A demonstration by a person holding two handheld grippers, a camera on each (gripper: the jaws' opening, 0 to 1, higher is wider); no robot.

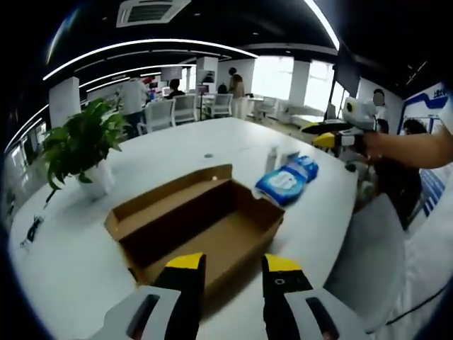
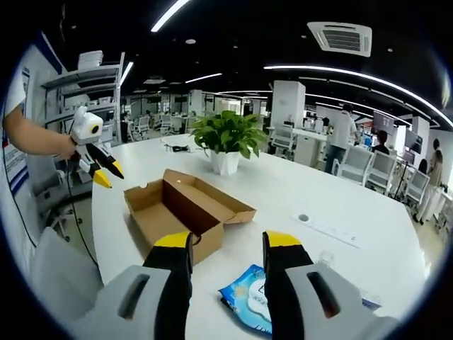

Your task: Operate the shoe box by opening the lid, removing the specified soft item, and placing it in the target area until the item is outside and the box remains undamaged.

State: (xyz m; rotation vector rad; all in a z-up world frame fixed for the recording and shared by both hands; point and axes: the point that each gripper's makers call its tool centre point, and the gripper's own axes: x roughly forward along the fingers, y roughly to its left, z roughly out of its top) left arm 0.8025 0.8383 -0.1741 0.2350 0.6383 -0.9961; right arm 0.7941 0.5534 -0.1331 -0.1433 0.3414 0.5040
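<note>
The brown cardboard shoe box [image 1: 202,227] lies on the white table [image 1: 212,142] with its lid folded back, and its inside looks bare. My left gripper [image 1: 233,273] hovers open just before the box's near end. A blue soft pack [image 1: 287,180] rests on the table beyond the box's right corner. My right gripper [image 1: 316,134] hangs above the table's far right edge. In the right gripper view the box [image 2: 184,205] sits ahead, and the blue pack [image 2: 248,297] lies between the open jaws of my right gripper [image 2: 226,251]. My left gripper [image 2: 110,176] floats left of the box, tips apart.
A potted plant [image 1: 81,145] stands left of the box, and the same plant [image 2: 226,138] is behind it in the right gripper view. A grey chair [image 1: 361,262] is at the table's edge. People and office chairs [image 1: 173,110] are far behind.
</note>
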